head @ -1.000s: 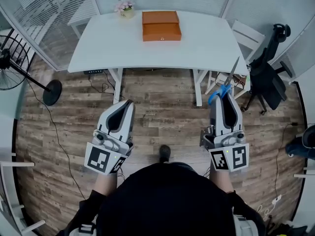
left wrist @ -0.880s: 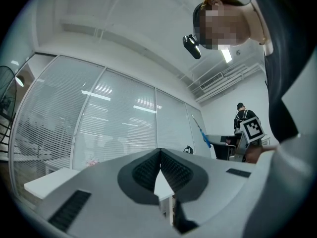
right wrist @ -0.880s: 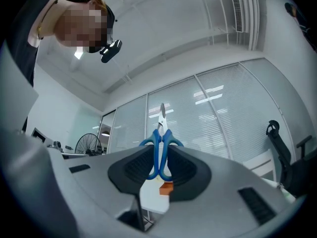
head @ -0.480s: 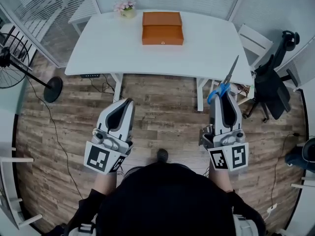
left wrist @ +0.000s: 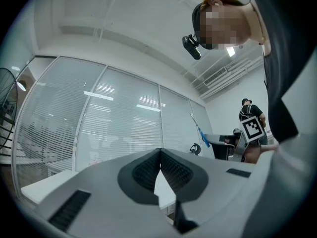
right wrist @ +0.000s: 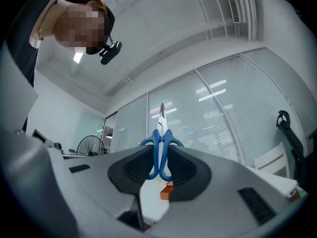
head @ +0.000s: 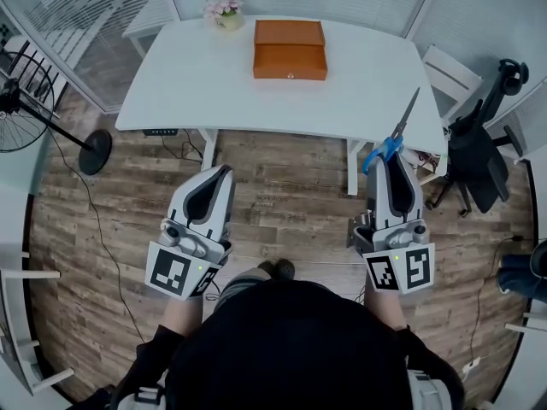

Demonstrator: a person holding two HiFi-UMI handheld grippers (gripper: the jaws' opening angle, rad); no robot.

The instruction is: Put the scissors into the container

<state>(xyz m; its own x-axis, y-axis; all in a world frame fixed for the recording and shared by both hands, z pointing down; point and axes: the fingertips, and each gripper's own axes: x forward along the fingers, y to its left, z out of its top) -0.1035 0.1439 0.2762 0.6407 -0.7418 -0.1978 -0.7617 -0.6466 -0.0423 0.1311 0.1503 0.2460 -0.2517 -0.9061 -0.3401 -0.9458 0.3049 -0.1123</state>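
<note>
Right gripper [head: 391, 157] clamped on blue-handled scissors [head: 395, 137]: handles pinched between jaws, blades pointing up and forward at near right corner of white table [head: 188, 75]. Left gripper [head: 224, 172]: jaw tips together, nothing between. Orange container [head: 290, 49] toward table's far edge, well apart from scissors.

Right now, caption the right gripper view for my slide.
Right tongs clamp blue-handled scissors, blades pointing up, orange container beyond.

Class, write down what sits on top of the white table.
An orange container and a small pot of flowers, apart, near the far edge of the table. The container's closed top covers whatever is inside it.
</note>
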